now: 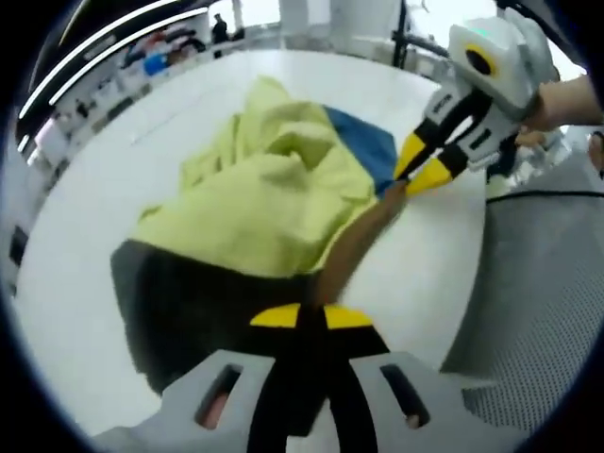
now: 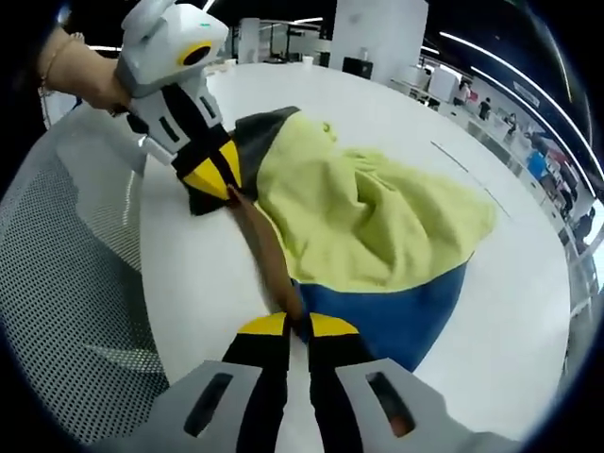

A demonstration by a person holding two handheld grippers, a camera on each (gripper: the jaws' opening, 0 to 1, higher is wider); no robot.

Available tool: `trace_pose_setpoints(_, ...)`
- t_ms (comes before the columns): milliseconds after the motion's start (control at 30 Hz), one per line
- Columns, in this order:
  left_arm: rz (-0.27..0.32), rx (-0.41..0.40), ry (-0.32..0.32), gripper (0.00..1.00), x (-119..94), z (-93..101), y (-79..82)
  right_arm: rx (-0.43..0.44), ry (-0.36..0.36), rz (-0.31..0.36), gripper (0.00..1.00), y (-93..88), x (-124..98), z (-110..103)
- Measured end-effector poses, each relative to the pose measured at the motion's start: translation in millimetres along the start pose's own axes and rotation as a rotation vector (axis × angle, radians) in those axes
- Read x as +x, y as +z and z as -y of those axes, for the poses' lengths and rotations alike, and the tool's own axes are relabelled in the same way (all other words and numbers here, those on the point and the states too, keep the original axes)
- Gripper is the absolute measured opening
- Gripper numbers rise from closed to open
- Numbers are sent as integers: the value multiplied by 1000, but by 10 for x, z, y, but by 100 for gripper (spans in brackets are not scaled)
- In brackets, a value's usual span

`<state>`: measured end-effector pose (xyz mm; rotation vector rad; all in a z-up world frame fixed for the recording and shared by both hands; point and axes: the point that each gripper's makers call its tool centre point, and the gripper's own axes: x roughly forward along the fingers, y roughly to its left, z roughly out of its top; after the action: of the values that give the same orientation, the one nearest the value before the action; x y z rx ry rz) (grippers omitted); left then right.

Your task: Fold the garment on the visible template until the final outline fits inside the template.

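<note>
Yellow, blue and dark soft cloth garment (image 1: 274,203) hangs limp; both hand-held grippers (image 1: 311,316) (image 2: 294,328) apparently pinch its brown edge (image 2: 264,250), a sound hold.

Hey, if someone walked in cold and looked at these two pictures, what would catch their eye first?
Probably the bright yellow garment, bunched up on the white table, with a blue part at one end and a dark part at the other. Next, the brown strip along its edge, pulled between the two grippers: the left gripper is shut on one end and the right gripper on the other.
</note>
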<state>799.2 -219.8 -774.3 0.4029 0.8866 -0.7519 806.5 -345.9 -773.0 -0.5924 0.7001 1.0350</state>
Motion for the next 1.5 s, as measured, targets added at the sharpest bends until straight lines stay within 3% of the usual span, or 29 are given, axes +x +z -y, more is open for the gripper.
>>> trace_pose_setpoints(133,11,-17,-2,2,-44,-8,43,22,1,7,6,38,-39,19)
trace_pose_setpoints(433,75,-63,0,2,-257,-68,178,73,-28,109,6,382,-273,150)
trace_pose_setpoints(833,153,-143,-8,2,-466,-137,312,121,-50,168,5,554,-435,195)
trace_pose_setpoints(1200,273,-242,-5,0,-748,-210,506,125,-77,251,5,870,-688,250)
trace_pose_setpoints(1500,310,-269,5,0,-895,-227,572,83,-91,301,5,1128,-848,232)
